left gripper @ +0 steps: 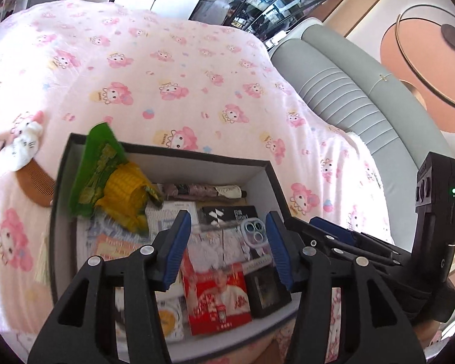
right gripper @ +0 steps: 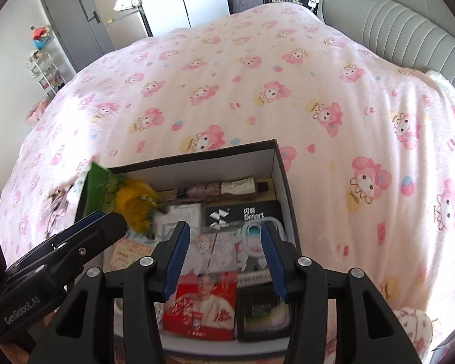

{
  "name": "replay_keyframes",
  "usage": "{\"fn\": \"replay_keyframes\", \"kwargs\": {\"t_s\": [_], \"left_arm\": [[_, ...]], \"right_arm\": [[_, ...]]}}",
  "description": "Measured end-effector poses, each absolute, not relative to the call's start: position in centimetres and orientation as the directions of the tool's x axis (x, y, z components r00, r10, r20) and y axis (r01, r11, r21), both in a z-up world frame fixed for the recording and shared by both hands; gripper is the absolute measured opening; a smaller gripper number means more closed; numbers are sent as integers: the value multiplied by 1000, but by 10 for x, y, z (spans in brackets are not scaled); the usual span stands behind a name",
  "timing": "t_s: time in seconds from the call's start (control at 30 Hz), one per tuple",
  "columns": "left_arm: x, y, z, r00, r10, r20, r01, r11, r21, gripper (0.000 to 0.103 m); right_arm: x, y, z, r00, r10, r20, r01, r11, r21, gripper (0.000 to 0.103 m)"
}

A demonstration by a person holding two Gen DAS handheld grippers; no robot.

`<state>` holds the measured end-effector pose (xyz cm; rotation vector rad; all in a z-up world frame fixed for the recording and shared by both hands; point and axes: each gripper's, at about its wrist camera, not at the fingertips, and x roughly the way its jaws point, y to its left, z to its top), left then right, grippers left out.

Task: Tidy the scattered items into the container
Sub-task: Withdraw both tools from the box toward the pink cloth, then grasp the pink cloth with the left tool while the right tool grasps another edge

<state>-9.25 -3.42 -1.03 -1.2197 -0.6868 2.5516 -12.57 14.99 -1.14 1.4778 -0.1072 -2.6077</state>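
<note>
A dark-rimmed open box (left gripper: 166, 149) (right gripper: 197, 154) sits on the pink bed cover, filled with items. A green packet of yellow corn (left gripper: 121, 194) (right gripper: 133, 203) leans in its far left corner. A folded umbrella (left gripper: 203, 190), a black card (right gripper: 242, 212), a clear phone case (left gripper: 254, 233) and a red packet (left gripper: 218, 300) (right gripper: 203, 309) also lie inside. My left gripper (left gripper: 227, 244) hangs open above the box, gripping nothing. My right gripper (right gripper: 224, 256) is open beside it, also above the box. Left of the box, on the cover, lie a white plush cat (left gripper: 21, 148) and a wooden comb (left gripper: 36, 186).
The bed cover (right gripper: 257, 75) spreads wide beyond the box. A grey padded headboard (left gripper: 348, 106) (right gripper: 394, 24) runs along the right. Each gripper shows in the other's view, close alongside: the right gripper (left gripper: 327, 230), the left gripper (right gripper: 106, 220).
</note>
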Motion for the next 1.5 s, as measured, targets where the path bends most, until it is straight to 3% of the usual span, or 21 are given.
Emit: {"fn": "replay_keyframes", "kwargs": {"t_s": [0.13, 0.8, 1.27, 1.5], "left_arm": [[-68, -33, -3, -631, 370, -681, 1, -878, -478, 53], [11, -63, 18, -664, 256, -702, 61, -918, -392, 53], [70, -202, -15, -690, 123, -713, 330, -823, -461, 53], [34, -316, -46, -648, 7, -762, 531, -713, -458, 53]], "right_arm": [[-95, 137, 4, -563, -111, -819, 118, -992, 53, 45], [-28, 87, 17, -559, -239, -794, 253, -961, 111, 47], [-33, -55, -9, -398, -406, -823, 520, -839, 162, 47], [-108, -153, -38, -222, -434, -873, 551, -795, 254, 47]]}}
